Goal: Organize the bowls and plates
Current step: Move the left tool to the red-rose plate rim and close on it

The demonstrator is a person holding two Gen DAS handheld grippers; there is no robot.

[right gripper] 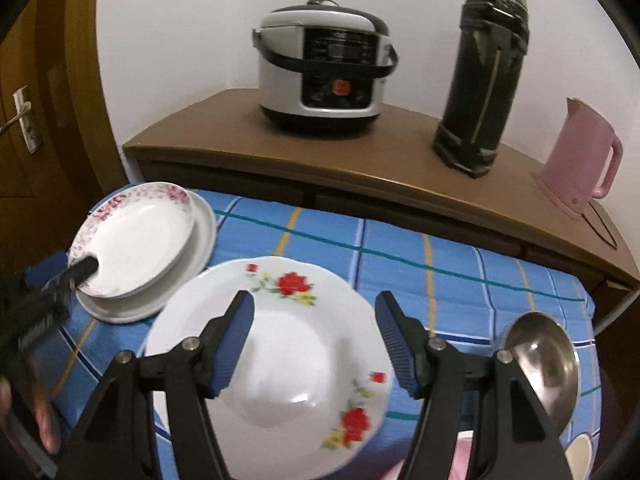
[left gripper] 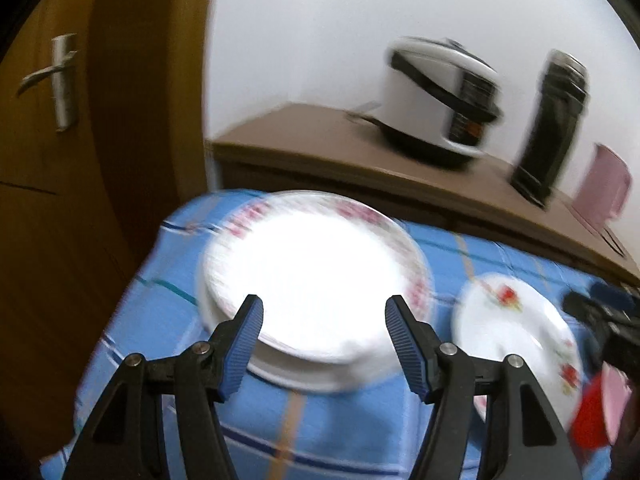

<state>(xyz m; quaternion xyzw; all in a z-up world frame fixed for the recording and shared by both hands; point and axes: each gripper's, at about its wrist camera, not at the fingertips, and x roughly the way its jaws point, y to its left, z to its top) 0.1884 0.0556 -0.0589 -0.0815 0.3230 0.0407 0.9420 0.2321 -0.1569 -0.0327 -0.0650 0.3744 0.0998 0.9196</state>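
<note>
Grippers both released, nothing clenched: your left gripper [left gripper: 324,312] over pink-rimmed white plate [left gripper: 316,272] stacked on plain white plate [right gripper: 202,236]; your right gripper [right gripper: 314,308] above red-flowered white plate [right gripper: 280,356], steel bowl [right gripper: 548,364] just right, on blue checked cloth [right gripper: 460,272].

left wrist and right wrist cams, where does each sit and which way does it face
Left wrist: on the left gripper, angled down at the pink-rimmed plate stacked on a plain plate; its open fingers show.
Right wrist: on the right gripper, angled down over the red-flower plate; its open fingers and, at left, the left gripper show.
Shared: both plates, blue checked cloth, rice cooker, black flask.
</note>
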